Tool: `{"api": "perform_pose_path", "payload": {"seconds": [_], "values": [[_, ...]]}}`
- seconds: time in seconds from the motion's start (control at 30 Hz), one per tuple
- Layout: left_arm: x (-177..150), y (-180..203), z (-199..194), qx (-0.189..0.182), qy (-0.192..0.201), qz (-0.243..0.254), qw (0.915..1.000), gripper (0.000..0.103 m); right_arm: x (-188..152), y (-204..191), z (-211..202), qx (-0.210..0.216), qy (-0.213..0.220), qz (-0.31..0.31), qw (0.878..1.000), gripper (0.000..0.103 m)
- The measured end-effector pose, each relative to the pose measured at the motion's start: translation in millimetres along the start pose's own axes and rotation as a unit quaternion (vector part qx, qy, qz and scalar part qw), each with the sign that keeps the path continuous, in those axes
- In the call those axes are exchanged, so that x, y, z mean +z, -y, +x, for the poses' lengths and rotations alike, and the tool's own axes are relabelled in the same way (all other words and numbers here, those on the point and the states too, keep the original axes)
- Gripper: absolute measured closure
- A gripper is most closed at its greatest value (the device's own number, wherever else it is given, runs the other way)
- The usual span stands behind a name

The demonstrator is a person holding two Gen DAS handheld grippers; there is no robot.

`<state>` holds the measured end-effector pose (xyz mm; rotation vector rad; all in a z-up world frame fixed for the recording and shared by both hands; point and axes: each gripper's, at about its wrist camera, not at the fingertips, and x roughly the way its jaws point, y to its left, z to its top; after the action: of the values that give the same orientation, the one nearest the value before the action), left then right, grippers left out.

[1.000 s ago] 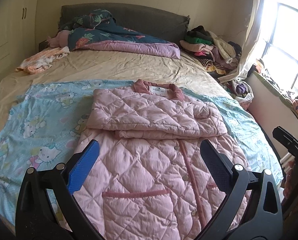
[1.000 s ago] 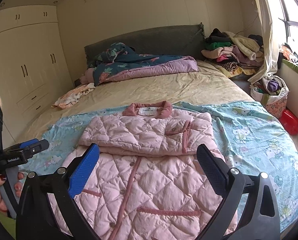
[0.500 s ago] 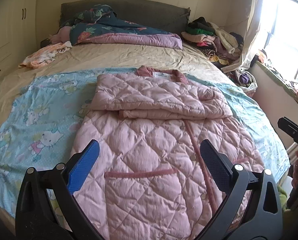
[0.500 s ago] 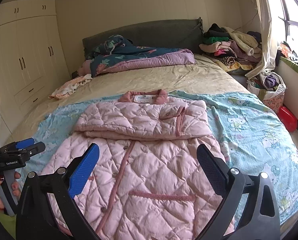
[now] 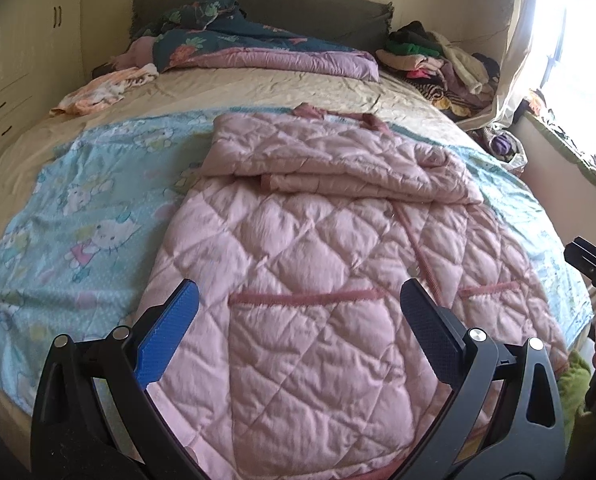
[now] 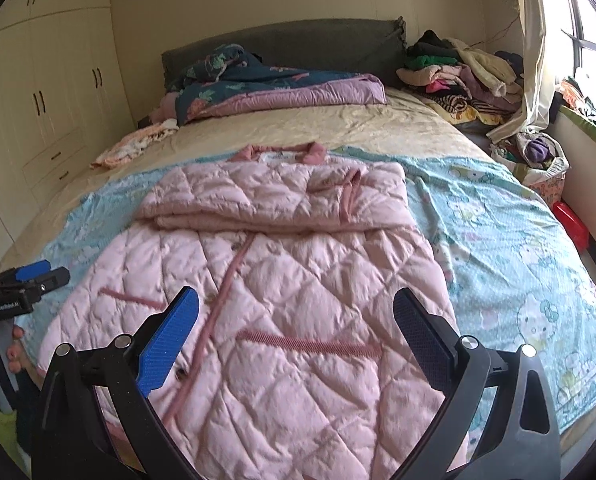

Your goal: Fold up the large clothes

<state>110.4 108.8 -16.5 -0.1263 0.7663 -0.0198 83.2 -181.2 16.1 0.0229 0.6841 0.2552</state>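
A pink quilted coat (image 5: 305,264) lies front up on a light blue cartoon blanket (image 5: 78,232) on the bed, collar at the far end. Both sleeves are folded across its chest in a band (image 5: 337,168). My left gripper (image 5: 298,312) is open and empty above the coat's lower left part, over a pocket. My right gripper (image 6: 294,320) is open and empty above the coat's (image 6: 282,280) lower right part. Each gripper shows in the other's view, the right one at the right edge (image 5: 589,260), the left one at the left edge (image 6: 22,284). The coat's hem is hidden behind the gripper bodies.
A folded dark floral quilt (image 5: 258,48) lies by the grey headboard. A small peach garment (image 5: 102,92) lies at the bed's far left. A pile of clothes (image 5: 445,64) sits at the far right by the curtain. Wardrobes (image 6: 50,92) stand on the left. A red object (image 6: 569,224) lies on the floor.
Both grippers have moved forward and lower over the coat's lower half, so it fills more of each view. Both stay open. The coat has not moved.
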Motion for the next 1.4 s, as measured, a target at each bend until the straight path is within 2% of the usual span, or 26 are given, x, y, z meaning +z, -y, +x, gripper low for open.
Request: {"api": "perform_pose_path", "payload": {"seconds": [0.37, 0.77, 1.4], "values": [[-35.2, -14.8, 8.6, 0.017, -0.024, -0.002, 0.9996, 0.008, -37.2, 19.3, 8.2, -0.023, -0.038, 0.0, 0.999, 0.006], [-62.8, -27.3, 11.2, 0.032, -0.042, 0.001, 0.9986, 0.008, -64.9, 43.5, 2.2, -0.047, -0.055, 0.013, 0.997, 0.006], [-101.4, -76.2, 13.7, 0.07, -0.079, -0.02, 0.9942, 0.008, -101.7, 81.8, 3.2, -0.072, -0.097, 0.051, 0.991, 0.006]]}}
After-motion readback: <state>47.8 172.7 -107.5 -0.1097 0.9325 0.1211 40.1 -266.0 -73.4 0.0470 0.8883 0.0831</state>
